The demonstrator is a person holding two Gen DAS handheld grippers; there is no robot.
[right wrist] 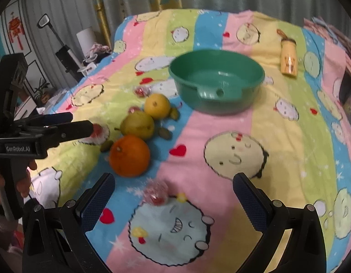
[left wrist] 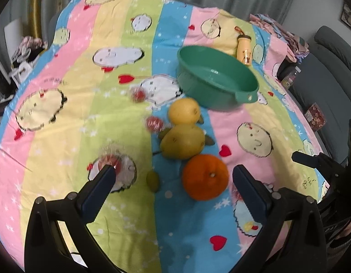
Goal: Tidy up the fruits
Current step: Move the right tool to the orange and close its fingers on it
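Observation:
An orange (left wrist: 205, 177) (right wrist: 129, 155), a yellow-green pear (left wrist: 182, 141) (right wrist: 137, 125) and a yellow citrus fruit (left wrist: 184, 111) (right wrist: 157, 106) lie in a row on the striped cartoon cloth. Small green fruits (left wrist: 153, 180) (right wrist: 165, 133) and several red wrapped fruits (left wrist: 154, 123) (right wrist: 156, 193) lie around them. An empty green basin (left wrist: 217, 77) (right wrist: 217, 84) stands behind. My left gripper (left wrist: 173, 175) is open, just in front of the orange; its left finger (left wrist: 100, 188) is near a red wrapped fruit (left wrist: 111, 161). My right gripper (right wrist: 174, 183) is open above a red wrapped fruit.
A yellow bottle (left wrist: 243, 47) (right wrist: 288, 60) lies beyond the basin. The left gripper (right wrist: 80, 124) shows at the left of the right wrist view. Clothes (left wrist: 282, 34) pile at the far right corner. A grey chair (left wrist: 330, 68) stands to the right.

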